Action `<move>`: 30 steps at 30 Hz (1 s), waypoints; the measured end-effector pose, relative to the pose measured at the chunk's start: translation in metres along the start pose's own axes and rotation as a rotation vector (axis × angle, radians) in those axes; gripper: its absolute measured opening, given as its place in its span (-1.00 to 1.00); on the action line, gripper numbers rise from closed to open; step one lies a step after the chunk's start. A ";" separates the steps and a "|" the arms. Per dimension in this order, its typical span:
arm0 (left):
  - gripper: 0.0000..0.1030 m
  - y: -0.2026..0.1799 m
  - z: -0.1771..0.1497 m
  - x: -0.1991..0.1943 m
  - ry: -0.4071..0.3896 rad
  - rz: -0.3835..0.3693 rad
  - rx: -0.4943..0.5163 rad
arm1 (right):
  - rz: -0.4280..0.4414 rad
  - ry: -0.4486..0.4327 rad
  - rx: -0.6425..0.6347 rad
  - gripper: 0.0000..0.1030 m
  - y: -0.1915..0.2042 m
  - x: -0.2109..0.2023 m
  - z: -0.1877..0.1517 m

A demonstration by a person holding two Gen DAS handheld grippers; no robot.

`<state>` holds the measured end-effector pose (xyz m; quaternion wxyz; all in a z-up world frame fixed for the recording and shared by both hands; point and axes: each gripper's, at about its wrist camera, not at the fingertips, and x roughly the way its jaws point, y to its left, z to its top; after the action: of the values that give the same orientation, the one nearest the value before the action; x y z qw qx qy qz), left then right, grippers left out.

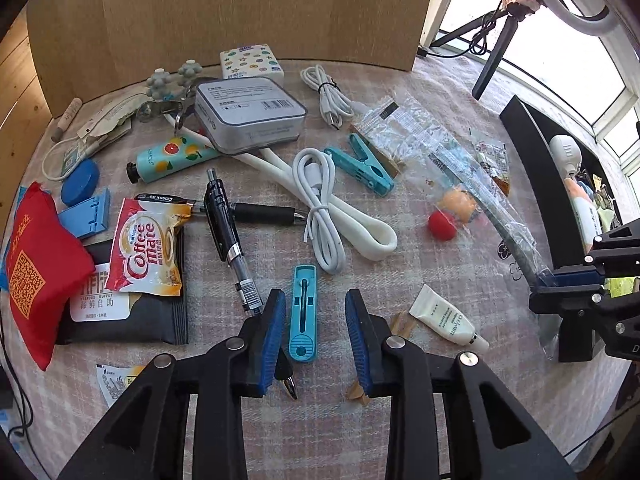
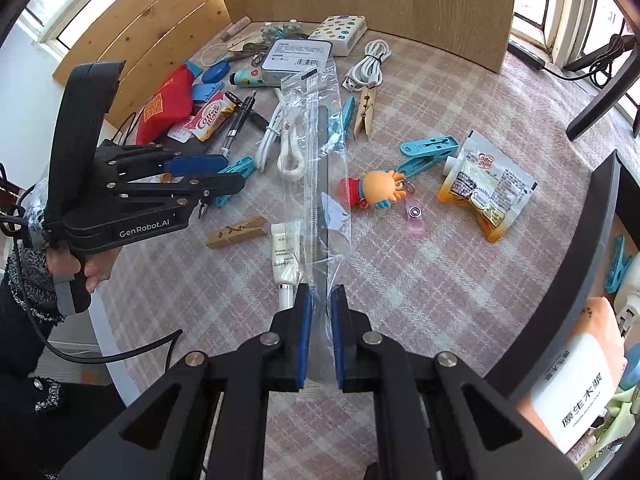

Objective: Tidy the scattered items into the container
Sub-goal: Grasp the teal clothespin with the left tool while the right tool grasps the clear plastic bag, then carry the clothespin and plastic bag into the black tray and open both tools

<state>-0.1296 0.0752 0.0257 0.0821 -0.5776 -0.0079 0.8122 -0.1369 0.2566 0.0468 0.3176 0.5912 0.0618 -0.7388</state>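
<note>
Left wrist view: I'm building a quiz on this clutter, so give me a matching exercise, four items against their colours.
Items:
1. cloth pouch
2. clothes peg between the left gripper fingers
3. coiled cable
4. small ball

Colours:
A. white
B. red, round
C. red with a gold QR code
D. turquoise

Pairs: 1-C, 2-D, 3-A, 4-B

Bright daylight, sharp fisheye views
Blown-out windows (image 1: pixel 560 52) behind the table; soft shadows, edges bend and darken
</note>
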 end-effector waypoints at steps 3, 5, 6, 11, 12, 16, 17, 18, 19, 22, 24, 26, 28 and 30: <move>-0.79 0.004 -0.004 0.004 0.011 -0.012 -0.017 | 0.000 -0.012 0.020 -0.81 -0.006 -0.005 -0.003; -0.79 0.008 -0.006 -0.001 -0.006 -0.023 -0.043 | 0.002 -0.026 0.040 -0.81 -0.009 -0.010 -0.005; -0.79 0.010 -0.007 -0.005 -0.014 -0.034 -0.056 | 0.006 -0.036 0.053 -0.81 -0.012 -0.013 -0.006; -0.79 0.006 -0.008 -0.035 -0.068 -0.083 -0.075 | 0.040 -0.099 0.126 -0.81 -0.022 -0.035 -0.017; -0.79 0.002 -0.007 -0.042 -0.079 -0.095 -0.073 | 0.048 -0.114 0.147 -0.81 -0.025 -0.040 -0.020; -0.79 -0.025 -0.001 -0.062 -0.120 -0.169 -0.052 | 0.056 -0.182 0.252 -0.81 -0.043 -0.068 -0.042; -0.79 -0.036 0.001 -0.066 -0.131 -0.187 -0.039 | 0.054 -0.200 0.282 -0.81 -0.049 -0.077 -0.050; -0.79 -0.046 0.004 -0.069 -0.138 -0.210 -0.022 | 0.052 -0.217 0.314 -0.81 -0.056 -0.085 -0.058; -0.79 -0.057 0.007 -0.072 -0.140 -0.235 0.000 | 0.045 -0.235 0.350 -0.81 -0.065 -0.095 -0.068; -0.79 -0.106 0.016 -0.072 -0.132 -0.294 0.080 | 0.011 -0.287 0.462 -0.81 -0.095 -0.123 -0.099; -0.79 -0.141 0.019 -0.071 -0.118 -0.336 0.136 | -0.030 -0.315 0.529 -0.81 -0.113 -0.140 -0.122; -0.79 -0.175 0.021 -0.070 -0.108 -0.374 0.193 | -0.062 -0.333 0.587 -0.81 -0.130 -0.156 -0.143; -0.79 -0.208 0.020 -0.070 -0.106 -0.403 0.250 | -0.090 -0.347 0.638 -0.81 -0.144 -0.168 -0.162; -0.79 -0.239 0.020 -0.070 -0.101 -0.430 0.296 | -0.117 -0.353 0.668 -0.81 -0.154 -0.177 -0.177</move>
<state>-0.0963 0.3030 0.1241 0.3360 -0.5032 -0.0158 0.7961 -0.0552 0.5306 0.1126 0.0705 0.5214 -0.2042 -0.8255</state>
